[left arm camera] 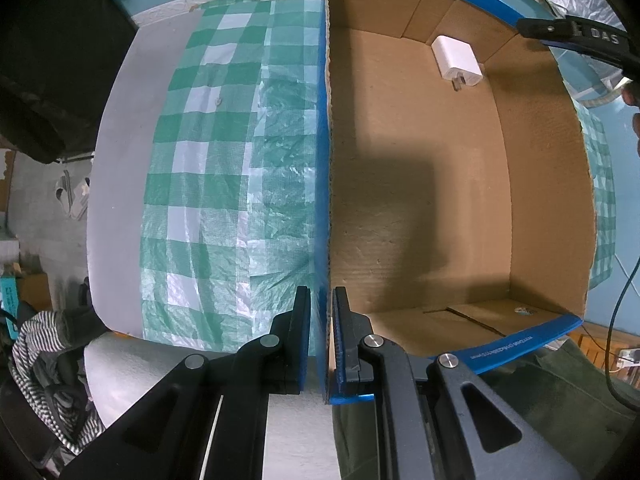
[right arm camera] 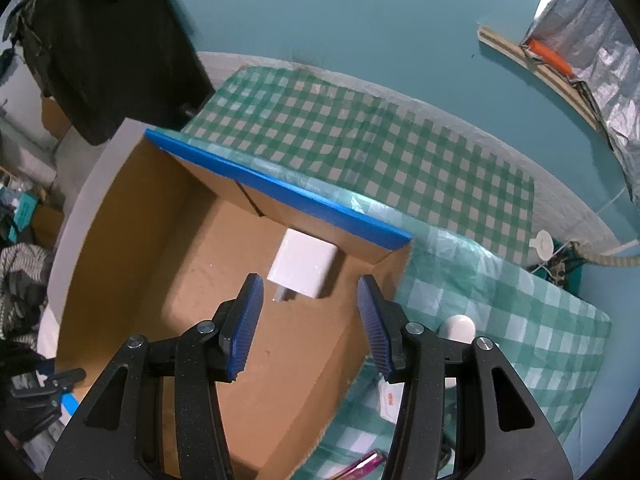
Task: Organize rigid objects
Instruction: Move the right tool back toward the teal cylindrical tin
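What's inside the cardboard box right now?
Only a white charger plug lies inside the cardboard box, on the floor near a far corner. The rest of the visible floor is bare; the left claw, gripping the box wall, hides the near corner.

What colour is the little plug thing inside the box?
White. The charger plug shows best in the right wrist view, lying in the cardboard box.

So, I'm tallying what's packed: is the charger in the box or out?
In. The charger lies on the box floor near a far corner, free of the open right gripper.
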Demonstrator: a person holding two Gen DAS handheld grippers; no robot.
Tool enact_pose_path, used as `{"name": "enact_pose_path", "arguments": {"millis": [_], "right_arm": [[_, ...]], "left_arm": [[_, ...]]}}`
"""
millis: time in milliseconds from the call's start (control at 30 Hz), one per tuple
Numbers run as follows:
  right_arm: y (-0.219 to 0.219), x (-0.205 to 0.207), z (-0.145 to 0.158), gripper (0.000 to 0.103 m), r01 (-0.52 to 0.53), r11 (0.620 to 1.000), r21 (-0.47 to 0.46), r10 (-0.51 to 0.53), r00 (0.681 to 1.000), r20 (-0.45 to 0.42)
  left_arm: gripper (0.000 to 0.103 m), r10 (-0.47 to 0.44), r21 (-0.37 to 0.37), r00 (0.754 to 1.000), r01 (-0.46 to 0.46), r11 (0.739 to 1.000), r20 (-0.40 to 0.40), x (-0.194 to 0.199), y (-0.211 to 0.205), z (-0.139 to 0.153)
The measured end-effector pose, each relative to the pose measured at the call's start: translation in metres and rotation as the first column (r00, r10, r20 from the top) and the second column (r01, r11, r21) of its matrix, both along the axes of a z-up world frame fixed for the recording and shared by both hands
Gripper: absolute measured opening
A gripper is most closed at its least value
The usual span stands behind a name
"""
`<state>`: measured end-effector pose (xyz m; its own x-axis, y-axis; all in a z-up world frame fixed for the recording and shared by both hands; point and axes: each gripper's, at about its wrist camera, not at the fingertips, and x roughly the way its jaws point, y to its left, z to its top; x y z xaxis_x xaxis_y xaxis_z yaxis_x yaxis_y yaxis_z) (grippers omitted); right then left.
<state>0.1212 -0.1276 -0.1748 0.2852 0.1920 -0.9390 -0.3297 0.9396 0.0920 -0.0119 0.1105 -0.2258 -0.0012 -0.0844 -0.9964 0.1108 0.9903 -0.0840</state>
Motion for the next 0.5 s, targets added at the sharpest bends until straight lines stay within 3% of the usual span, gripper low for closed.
{"name": "enact_pose_path", "arguments": {"millis": [500], "right_arm": [[-0.032, -0.018, 0.037, 0.049, 0.035, 0.999, 0.005, -0.036, 0.998, 0.051]], "left_arm": [[0.011, -0.003, -0.016, 1.000, 0.003, 1.000, 0.012, 0.001, 0.002, 0.005]]}}
